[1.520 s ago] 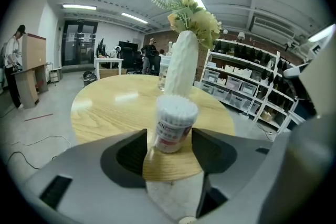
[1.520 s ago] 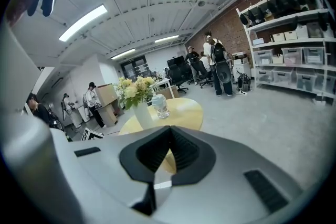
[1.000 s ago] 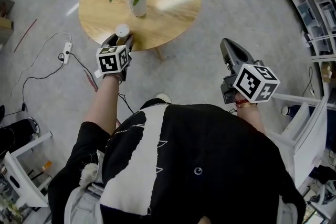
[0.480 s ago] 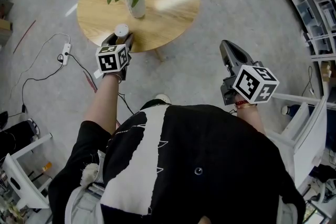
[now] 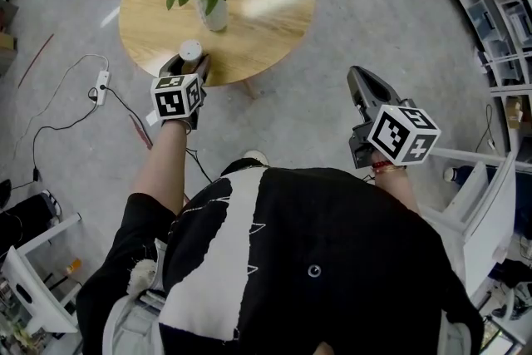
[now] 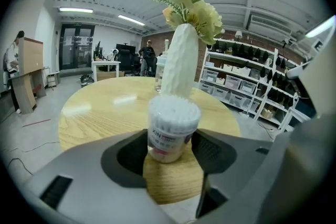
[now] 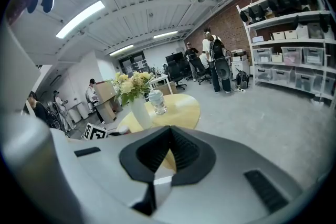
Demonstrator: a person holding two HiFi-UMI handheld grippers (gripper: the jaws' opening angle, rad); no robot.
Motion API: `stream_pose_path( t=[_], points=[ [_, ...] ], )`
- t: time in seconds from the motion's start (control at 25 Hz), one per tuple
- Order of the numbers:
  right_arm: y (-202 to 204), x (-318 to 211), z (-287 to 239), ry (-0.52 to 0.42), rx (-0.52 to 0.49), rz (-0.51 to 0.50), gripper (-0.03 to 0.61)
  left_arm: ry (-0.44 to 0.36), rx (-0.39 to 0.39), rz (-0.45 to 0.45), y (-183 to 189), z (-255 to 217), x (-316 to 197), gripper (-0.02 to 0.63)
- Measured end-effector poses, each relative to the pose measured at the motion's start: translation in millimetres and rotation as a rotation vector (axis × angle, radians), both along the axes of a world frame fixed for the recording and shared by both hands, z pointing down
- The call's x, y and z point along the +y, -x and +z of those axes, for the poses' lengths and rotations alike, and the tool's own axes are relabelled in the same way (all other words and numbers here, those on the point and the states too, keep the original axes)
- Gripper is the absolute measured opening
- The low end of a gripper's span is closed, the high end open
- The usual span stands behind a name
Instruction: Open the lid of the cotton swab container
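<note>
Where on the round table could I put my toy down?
The right half of the table, from the vase to the rim, is bare. A smaller patch lies left of the vase. The near edge is crowded: cotton swab container inside the left gripper.

Head view looks steeply down; gripper views face forward, low (all share the round table (image 5: 266, 12)).

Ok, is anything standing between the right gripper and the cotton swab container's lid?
Nothing visible does. The right gripper hangs shut off the table's near edge; the cotton swab container stands at that edge with its lid uncovered, and the left gripper's jaws only flank its sides.
</note>
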State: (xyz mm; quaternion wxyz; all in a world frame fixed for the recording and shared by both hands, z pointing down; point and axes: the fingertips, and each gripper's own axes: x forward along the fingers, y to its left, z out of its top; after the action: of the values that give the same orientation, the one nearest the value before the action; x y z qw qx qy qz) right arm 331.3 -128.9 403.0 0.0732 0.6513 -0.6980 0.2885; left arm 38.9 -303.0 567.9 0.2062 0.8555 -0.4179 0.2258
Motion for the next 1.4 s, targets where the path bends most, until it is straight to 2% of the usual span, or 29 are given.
stream_pose_path(
  t=[0.24,0.4,0.64,1.0,1.08,1.28,1.4],
  points=[
    [9,-2,2,-0.001,-0.009,-0.024,0.006,0.027,0.043,-0.003,3,-1,8,0.268],
    [17,-2,8,0.010,-0.023,-0.035,0.005,0.041,0.037,0.029,4,-1,20,0.267],
    [48,-5,13,0.012,-0.062,-0.080,0.005,0.064,0.057,0.015,12,-12,35,0.267],
    [97,-14,3,-0.010,-0.114,-0.118,0.005,0.040,0.142,0.018,30,-62,50,0.265],
    [112,-17,-4,-0.031,-0.136,-0.139,0.005,0.037,0.166,0.016,39,-79,53,0.265],
    [166,-28,-39,-0.174,-0.263,-0.240,0.006,0.035,0.187,0.026,68,-118,62,0.265],
    [194,-34,-50,-0.202,-0.264,-0.290,0.006,0.052,0.190,0.029,82,-134,70,0.265]
  ],
)
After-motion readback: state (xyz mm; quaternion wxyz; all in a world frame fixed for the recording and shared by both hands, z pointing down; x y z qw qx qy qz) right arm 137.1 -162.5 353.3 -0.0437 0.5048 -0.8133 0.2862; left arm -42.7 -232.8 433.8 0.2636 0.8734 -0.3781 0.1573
